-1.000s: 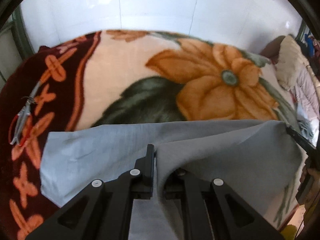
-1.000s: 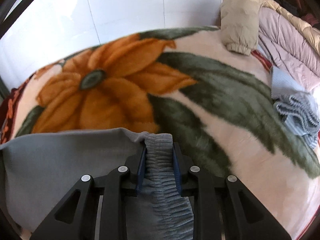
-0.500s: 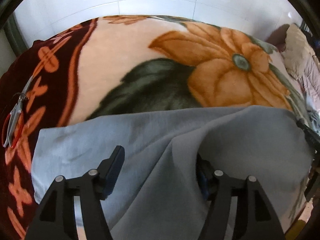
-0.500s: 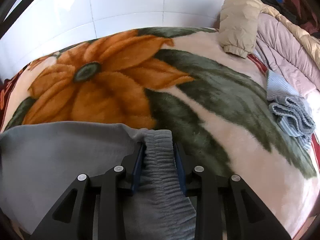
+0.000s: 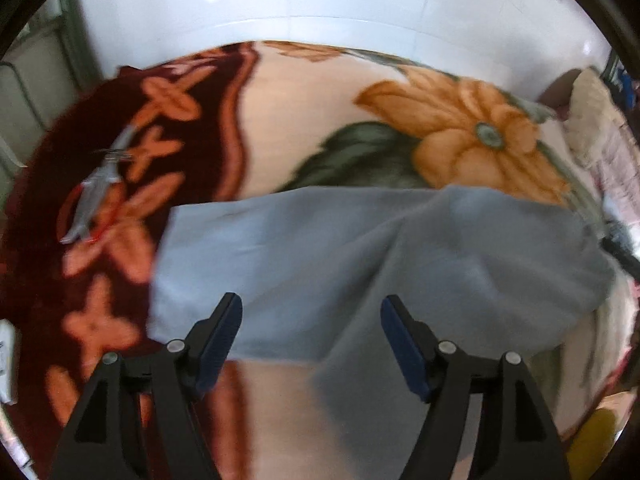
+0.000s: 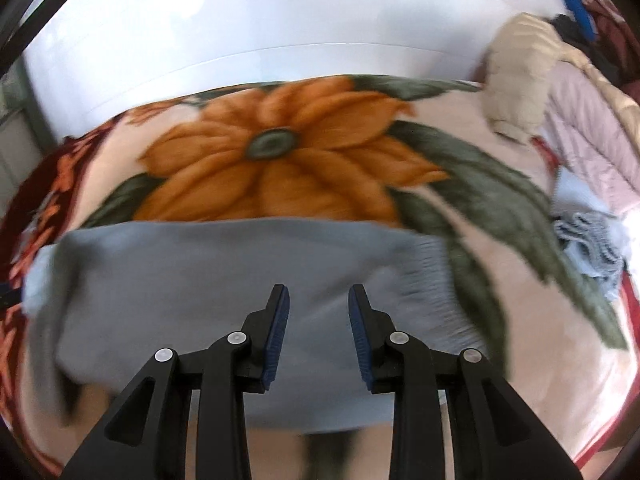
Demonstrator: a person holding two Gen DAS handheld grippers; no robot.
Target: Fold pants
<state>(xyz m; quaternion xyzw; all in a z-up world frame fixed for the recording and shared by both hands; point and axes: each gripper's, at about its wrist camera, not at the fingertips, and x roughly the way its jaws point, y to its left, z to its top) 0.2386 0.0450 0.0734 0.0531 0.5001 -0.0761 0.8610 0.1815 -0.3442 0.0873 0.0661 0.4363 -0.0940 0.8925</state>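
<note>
Left tool (image 5: pixel 311 320) has just opened wide above pants (image 5: pixel 360 248), gripping nothing.

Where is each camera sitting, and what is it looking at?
Left wrist: sits on the left gripper, looking down at the folded grey cloth pants on the flowered fleece blanket; its black jaws stand wide open.
Right wrist: sits on the right gripper, over the pants' ribbed waistband; jaws apart, holding nothing.
Both show pants, blanket and white tiled wall.
</note>
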